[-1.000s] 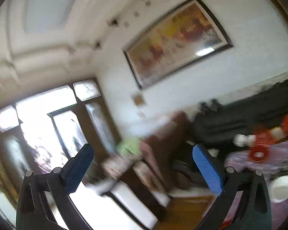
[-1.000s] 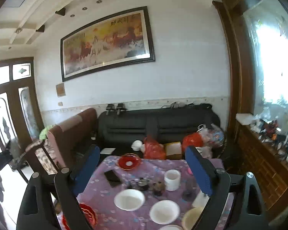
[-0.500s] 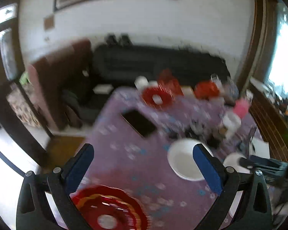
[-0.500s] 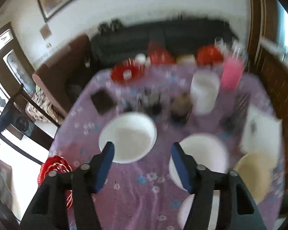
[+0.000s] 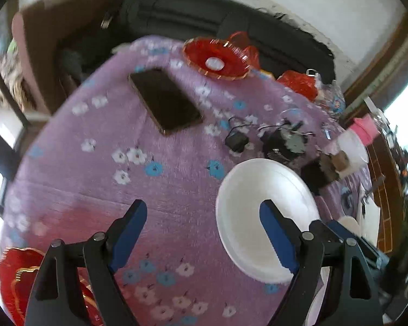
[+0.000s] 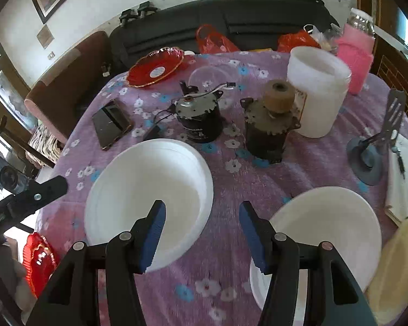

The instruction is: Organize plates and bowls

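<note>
A white bowl (image 6: pixel 149 190) sits on the purple flowered tablecloth (image 6: pixel 231 184); it also shows in the left wrist view (image 5: pixel 258 217). A second white bowl (image 6: pixel 326 231) lies to its right. My right gripper (image 6: pixel 202 209) is open and empty, hovering over the cloth between the two bowls. My left gripper (image 5: pixel 204 209) is open and empty, its right finger over the white bowl's left part. A red plate (image 6: pixel 156 68) stands at the far side, also in the left wrist view (image 5: pixel 217 59). Another red plate (image 5: pixel 16 279) lies at the near left edge.
A black phone (image 6: pixel 111 125), two small motors (image 6: pixel 198 119) (image 6: pixel 269 127), a white tub (image 6: pixel 318 92), a pink-sleeved jar (image 6: pixel 356 51) and a phone stand (image 6: pixel 372 152) crowd the table's middle and right. A yellowish bowl (image 6: pixel 397 266) sits at the near right. A black sofa (image 6: pixel 223 24) stands behind.
Both grippers have tilted down from the room toward the table and moved closer to it. The right gripper's jaws have narrowed a little but stay open.
</note>
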### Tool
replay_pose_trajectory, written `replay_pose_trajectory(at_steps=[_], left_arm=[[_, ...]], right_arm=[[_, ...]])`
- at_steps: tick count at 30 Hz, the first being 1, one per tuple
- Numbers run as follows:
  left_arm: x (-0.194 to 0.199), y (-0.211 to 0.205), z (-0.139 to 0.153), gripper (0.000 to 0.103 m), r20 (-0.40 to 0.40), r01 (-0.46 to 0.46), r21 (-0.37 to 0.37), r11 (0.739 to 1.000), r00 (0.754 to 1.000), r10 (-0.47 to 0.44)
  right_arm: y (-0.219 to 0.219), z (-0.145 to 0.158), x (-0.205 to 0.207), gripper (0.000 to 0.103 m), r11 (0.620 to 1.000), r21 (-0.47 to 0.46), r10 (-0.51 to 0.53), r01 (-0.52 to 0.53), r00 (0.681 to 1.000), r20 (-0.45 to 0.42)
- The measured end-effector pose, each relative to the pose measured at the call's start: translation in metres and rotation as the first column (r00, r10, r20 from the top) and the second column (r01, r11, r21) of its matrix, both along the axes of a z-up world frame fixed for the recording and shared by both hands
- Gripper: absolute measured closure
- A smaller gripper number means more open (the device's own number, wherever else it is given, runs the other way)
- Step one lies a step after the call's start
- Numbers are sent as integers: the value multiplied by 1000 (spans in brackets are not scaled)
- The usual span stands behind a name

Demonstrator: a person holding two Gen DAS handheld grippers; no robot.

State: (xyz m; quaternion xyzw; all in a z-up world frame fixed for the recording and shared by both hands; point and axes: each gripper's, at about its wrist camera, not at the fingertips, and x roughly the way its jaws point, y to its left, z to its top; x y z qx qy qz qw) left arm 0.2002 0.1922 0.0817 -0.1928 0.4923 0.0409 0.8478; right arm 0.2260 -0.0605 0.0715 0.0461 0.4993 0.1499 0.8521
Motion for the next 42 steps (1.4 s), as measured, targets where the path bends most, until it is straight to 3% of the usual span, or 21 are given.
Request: replay_pose_trajectory(at_steps=[12,19,20,21,22,27,30,37,38,40,42], left_arm=[[34,-13,-49,22,-107,-9,-26,1000,994,6],[34,-24,-59,61,-150,45,-57,997,987,-54],[32,-26,-58,66,-148,53,-57,997,987,-61],[32,-27,-58,78,-148,60,-59,996,987,-68],[30,-29,-58,86,-152,70,-65,995,985,-79],[11,-37,-51,86,-143,76,-18,997,987,-78],[-9,-38,-46,86,-142,47,-37,998,989,-52],[-79,-57,-36,83,-82,48,36,998,996,-45],[-85,-59,-37,79,-84,50,56,997,995,-46],[-97,-60,-37,60,-86,58,74,996,995,-51],[-108,-58,-32,51,-68,48,87,995,997,-42]], right_arm=[[18,-24,16,43,998,-55,24,-25,1000,-15],[23,-25,13,54,999,-37,38,-39,999,-24],[24,-26,12,63,999,-29,43,-43,999,-26],[24,-26,11,76,999,-21,48,-49,998,-32],[26,-26,8,81,998,-15,55,-56,998,-35],[31,-18,-13,84,995,-52,81,-80,997,17],[28,-13,-29,84,995,-37,93,-92,996,13],[16,-12,-90,83,991,-10,133,-133,991,10],[15,-15,-97,81,991,9,134,-134,991,-4],[16,-19,-107,81,988,36,149,-148,989,-10],[15,-19,-118,71,991,42,130,-131,991,8]])
